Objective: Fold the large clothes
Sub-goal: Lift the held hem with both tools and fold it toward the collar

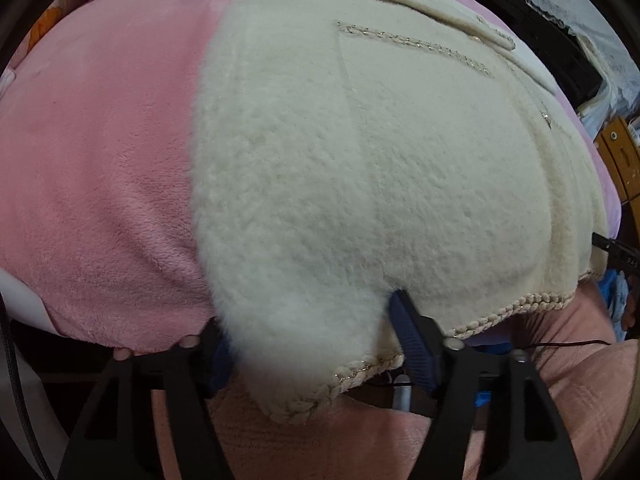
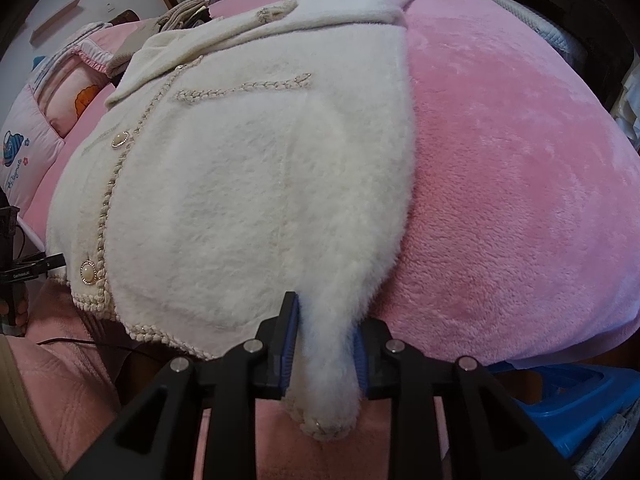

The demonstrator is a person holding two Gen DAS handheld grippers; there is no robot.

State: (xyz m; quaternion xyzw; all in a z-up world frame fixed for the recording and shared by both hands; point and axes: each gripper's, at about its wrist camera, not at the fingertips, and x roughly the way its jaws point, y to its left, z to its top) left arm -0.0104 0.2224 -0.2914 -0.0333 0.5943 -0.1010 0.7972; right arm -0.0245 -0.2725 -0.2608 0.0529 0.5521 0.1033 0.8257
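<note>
A cream fluffy jacket [image 1: 352, 168] with braided trim and pearl buttons lies on a pink blanket [image 1: 92, 168]; it also shows in the right wrist view [image 2: 240, 184]. My left gripper [image 1: 316, 348] is closed on the jacket's near hem corner, its blue pads pressed into the fleece on both sides. My right gripper [image 2: 326, 344] is shut on the other hem corner, with the fabric bunched between its pads and hanging down past them. Both corners sit at the near edge of the bed.
The pink blanket [image 2: 520, 168] covers the bed. Pillows [image 2: 36, 136] and folded items [image 2: 188, 12] lie at the far left. A blue plastic object [image 2: 568, 400] stands beside the bed. My other gripper's body [image 2: 16, 264] shows at the left edge.
</note>
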